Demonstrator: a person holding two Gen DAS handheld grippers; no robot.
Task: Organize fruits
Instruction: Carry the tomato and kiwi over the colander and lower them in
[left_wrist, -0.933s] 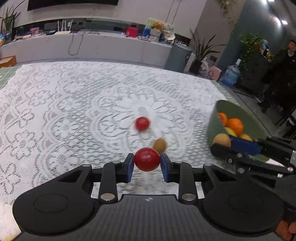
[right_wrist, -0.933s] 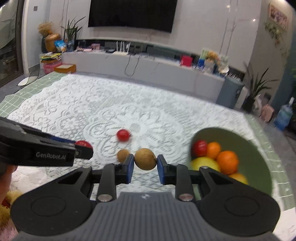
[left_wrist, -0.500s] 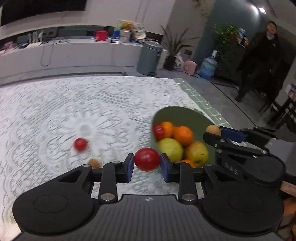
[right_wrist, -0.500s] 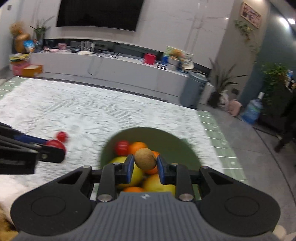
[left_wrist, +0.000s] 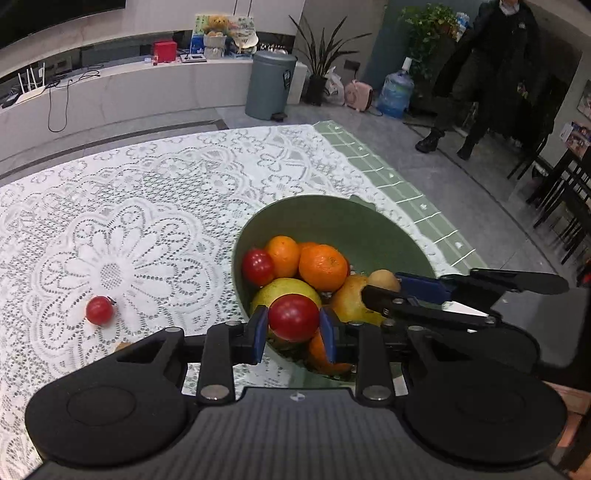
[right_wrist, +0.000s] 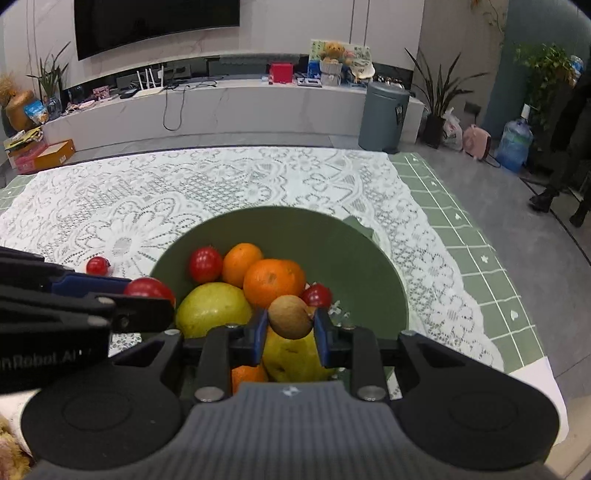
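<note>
Gripping a red tomato between the blue pads of our left gripper, we held it just above the near rim of the green bowl, which sat on the lace tablecloth. Our right gripper was clamped on a small brown kiwi over the bowl's oranges, yellow-green pears and tomatoes. One more red tomato lay alone on the cloth, left of the bowl.

Piled fruit fills the green bowl; open lace tablecloth lies left, one tomato there.
</note>
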